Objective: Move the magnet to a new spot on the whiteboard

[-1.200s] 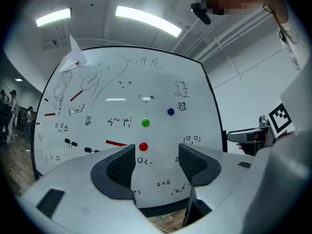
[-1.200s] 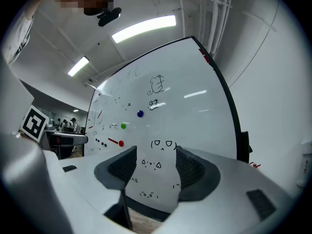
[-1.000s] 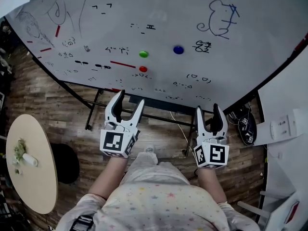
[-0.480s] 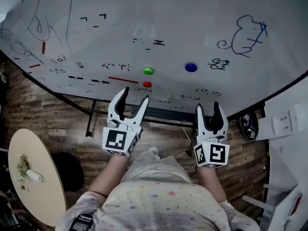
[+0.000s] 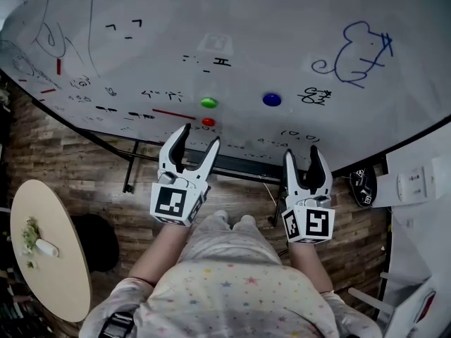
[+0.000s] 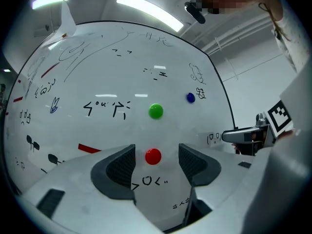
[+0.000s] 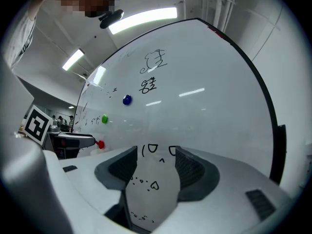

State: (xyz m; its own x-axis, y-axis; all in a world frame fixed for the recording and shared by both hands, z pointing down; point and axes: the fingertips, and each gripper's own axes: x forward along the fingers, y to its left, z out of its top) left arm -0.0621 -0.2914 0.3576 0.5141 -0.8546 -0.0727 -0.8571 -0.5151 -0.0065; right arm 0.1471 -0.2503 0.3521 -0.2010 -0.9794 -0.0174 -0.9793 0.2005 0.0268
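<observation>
the round red magnet [image 6: 153, 156] sits flat near the whiteboard [image 5: 268, 27]'s lower edge, just beyond the left hand-held gripper [image 5: 199, 136]'s spread, empty jaws, while the right hand-held gripper [image 5: 303, 155] is likewise spread.

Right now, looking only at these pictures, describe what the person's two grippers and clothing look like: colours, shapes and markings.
The left gripper and right gripper match: white moulded bodies, each forking into two tapered jaws lined with dark grey ribbed pads. Each carries a white cube with black square markers. The person wears a pale top sprinkled with small coloured stars.
</observation>
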